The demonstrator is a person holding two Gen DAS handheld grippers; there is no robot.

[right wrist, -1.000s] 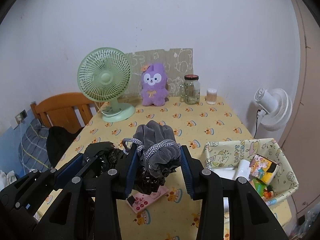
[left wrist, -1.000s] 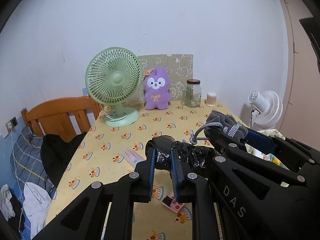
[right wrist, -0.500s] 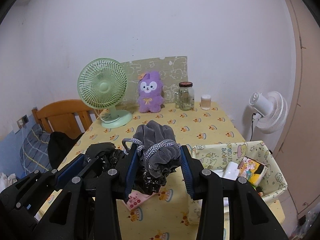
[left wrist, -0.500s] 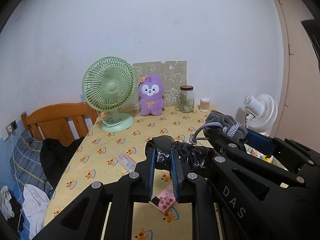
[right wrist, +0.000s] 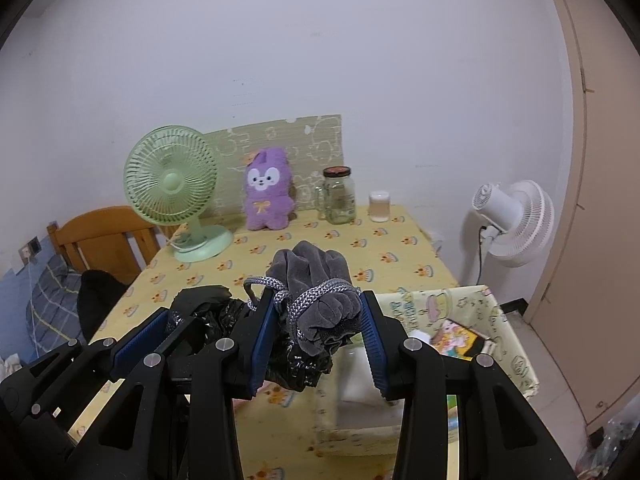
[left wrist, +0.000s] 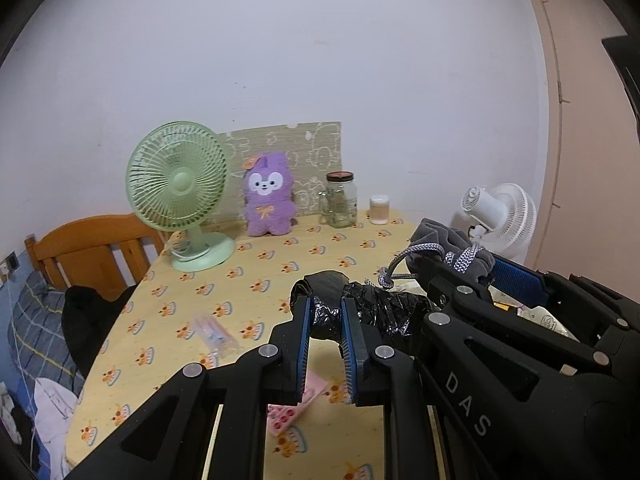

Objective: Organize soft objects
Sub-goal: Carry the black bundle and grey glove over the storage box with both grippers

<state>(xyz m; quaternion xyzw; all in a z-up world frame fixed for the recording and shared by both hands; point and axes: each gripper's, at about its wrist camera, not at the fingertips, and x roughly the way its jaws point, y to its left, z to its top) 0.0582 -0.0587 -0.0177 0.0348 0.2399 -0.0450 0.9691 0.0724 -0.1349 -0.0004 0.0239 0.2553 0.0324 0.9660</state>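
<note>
Both grippers hold one bundle in the air above the yellow table (left wrist: pixel 248 280). My left gripper (left wrist: pixel 325 312) is shut on its crumpled black plastic bag (left wrist: pixel 372 312). My right gripper (right wrist: pixel 320 316) is shut on its grey velvet drawstring pouch (right wrist: pixel 320 276), wound with a grey-white cord (right wrist: pixel 316 294). In the right wrist view the black plastic bag (right wrist: pixel 224 312) hangs to the left of the pouch and under it. In the left wrist view the grey pouch (left wrist: pixel 444 238) shows to the right. A purple plush toy (left wrist: pixel 267 200) sits at the table's back edge.
A green desk fan (left wrist: pixel 180 192), a glass jar (left wrist: pixel 340 200) and a small cup (left wrist: pixel 379 210) stand along the wall. A pink packet (left wrist: pixel 290 410) and a clear wrapper (left wrist: pixel 214 334) lie on the table. A patterned fabric basket (right wrist: pixel 496 320) holds boxes at right. A white fan (right wrist: pixel 512 220) and wooden chair (left wrist: pixel 92 248) flank the table.
Both grippers have drawn back from the wall together with the bundle, so the fan and plush look smaller. The basket has slid closer under the right gripper. Both grips are unchanged.
</note>
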